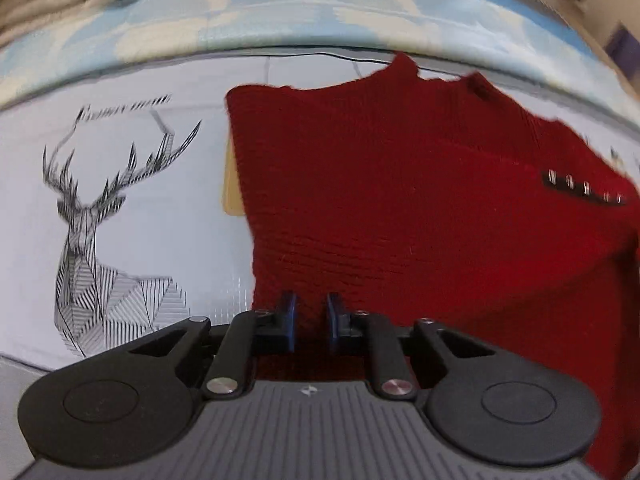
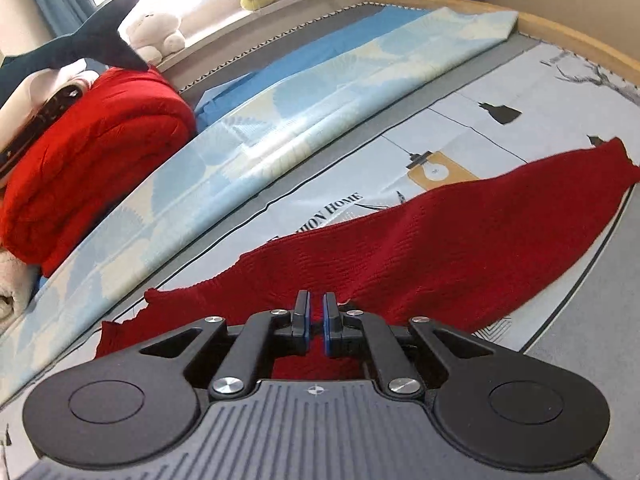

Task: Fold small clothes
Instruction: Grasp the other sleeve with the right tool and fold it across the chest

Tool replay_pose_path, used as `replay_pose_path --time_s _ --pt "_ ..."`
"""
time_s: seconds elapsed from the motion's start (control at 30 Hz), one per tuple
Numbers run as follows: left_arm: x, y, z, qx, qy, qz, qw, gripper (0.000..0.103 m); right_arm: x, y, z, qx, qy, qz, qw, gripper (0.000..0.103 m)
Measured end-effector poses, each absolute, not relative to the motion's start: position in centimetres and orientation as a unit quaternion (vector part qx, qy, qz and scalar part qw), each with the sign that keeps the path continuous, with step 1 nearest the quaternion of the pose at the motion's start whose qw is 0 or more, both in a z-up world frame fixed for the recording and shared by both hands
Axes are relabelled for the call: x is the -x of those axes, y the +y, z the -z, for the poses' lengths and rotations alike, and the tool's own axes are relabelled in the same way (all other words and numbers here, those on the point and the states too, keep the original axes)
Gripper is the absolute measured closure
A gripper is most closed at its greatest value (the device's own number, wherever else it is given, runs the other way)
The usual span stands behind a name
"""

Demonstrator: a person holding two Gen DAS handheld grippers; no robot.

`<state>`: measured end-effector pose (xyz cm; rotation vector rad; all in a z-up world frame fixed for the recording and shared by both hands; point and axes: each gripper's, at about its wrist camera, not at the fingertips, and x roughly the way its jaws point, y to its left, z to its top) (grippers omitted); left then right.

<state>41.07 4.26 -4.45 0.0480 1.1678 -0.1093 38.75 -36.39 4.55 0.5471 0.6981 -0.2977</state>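
Note:
A dark red knitted garment [image 1: 400, 200] lies spread on a printed grey bed sheet [image 1: 160, 220]; a row of small metal studs [image 1: 584, 188] shows on its right side. My left gripper [image 1: 312, 320] is shut on the near edge of the garment, red knit between its blue pads. In the right wrist view the same red garment [image 2: 440, 240] stretches away to the right. My right gripper [image 2: 316, 320] is shut on its near edge, the jaws almost closed with red knit between them.
A folded light blue patterned blanket [image 2: 240, 152] runs along the far side of the sheet. A bright red folded quilt [image 2: 88, 152] lies at left, with plush toys [image 2: 156, 28] and a shark toy [image 2: 80, 44] behind. A wooden bed frame [image 2: 560, 28] borders the right.

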Motion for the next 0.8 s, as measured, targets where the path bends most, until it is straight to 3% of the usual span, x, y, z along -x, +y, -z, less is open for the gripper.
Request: replay_pose_path --time_s 0.17,0.23,0.27,0.3,0.57,0.8 --pt "-40.9 3.5 2.5 -0.016 0.515 0.056 0.855 0.080 -37.9 -38.3 -4.6 -0.281 0.337 0.151 0.886 0.096" --pt "-41.2 3.6 4.3 -0.040 0.549 0.024 0.835 0.078 -37.6 -39.1 -4.5 -0.287 0.336 0.153 0.884 0.096" --pt "-41.1 3.6 4.9 -0.056 0.552 0.015 0.832 0.065 -37.4 -39.4 -4.6 -0.290 0.336 0.155 0.883 0.096" --pt "-41.0 3.4 5.0 -0.065 0.548 0.011 0.834 0.064 -37.3 -39.9 -4.6 -0.295 0.335 0.157 0.881 0.096" --pt "-40.1 1.0 -0.9 -0.046 0.484 0.054 0.872 0.063 -36.0 -45.6 -4.4 -0.344 0.311 0.200 0.863 0.096" --pt "-40.3 -0.5 -0.8 -0.060 0.489 0.065 0.868 0.063 -33.3 -54.9 -1.3 -0.412 0.282 0.306 0.811 0.093"
